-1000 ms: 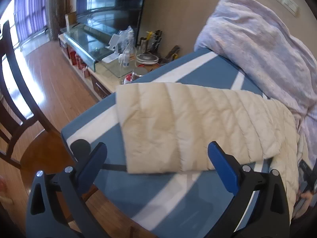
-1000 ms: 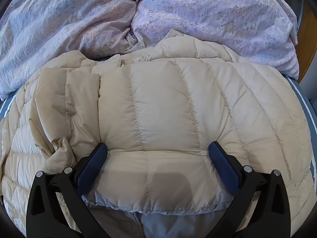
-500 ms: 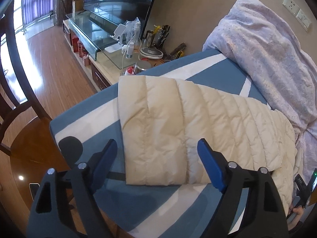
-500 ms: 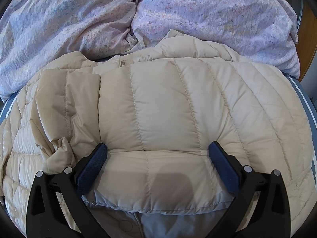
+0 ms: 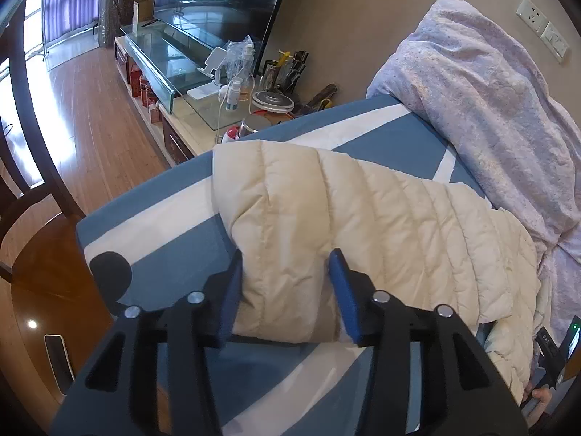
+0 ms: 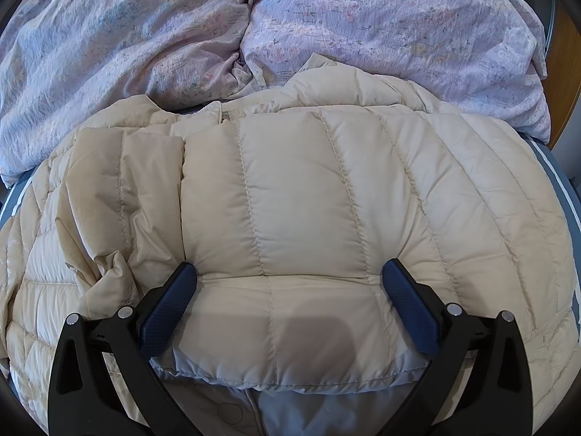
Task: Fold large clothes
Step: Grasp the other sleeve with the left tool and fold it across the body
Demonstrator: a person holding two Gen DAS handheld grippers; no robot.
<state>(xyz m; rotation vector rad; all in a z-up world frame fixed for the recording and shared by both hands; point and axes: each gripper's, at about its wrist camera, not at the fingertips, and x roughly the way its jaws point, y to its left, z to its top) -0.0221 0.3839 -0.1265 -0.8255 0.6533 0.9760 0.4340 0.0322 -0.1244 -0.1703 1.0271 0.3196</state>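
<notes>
Where the left wrist view begins, at the bottom of the frame, the left gripper [image 5: 285, 290] has its blue pads pressed against both sides of the near end of the cream puffer jacket [image 5: 363, 225], pinching that hem edge between them. From there the jacket stretches toward the right of the frame across the blue-and-white striped bed [image 5: 174, 254], its far part reaching the lilac floral duvet [image 5: 490, 109] heaped at the upper right. Past the bed's far edge, in the upper middle, a low TV stand [image 5: 189, 109] carries bottles and jars, with a dark television [image 5: 218, 3] above it. Wooden floor [image 5: 83, 101] fills the left side, with a dark chair [image 5: 32, 116] at the left edge.

Low in the right wrist view, the right gripper [image 6: 288, 296] has its jaws spread wide, the pads resting on a folded quilted panel of the jacket [image 6: 308, 200] without squeezing it. A crumpled sleeve lies at the left. Beyond the jacket, the duvet [image 6: 254, 29] covers the whole top of the frame.
</notes>
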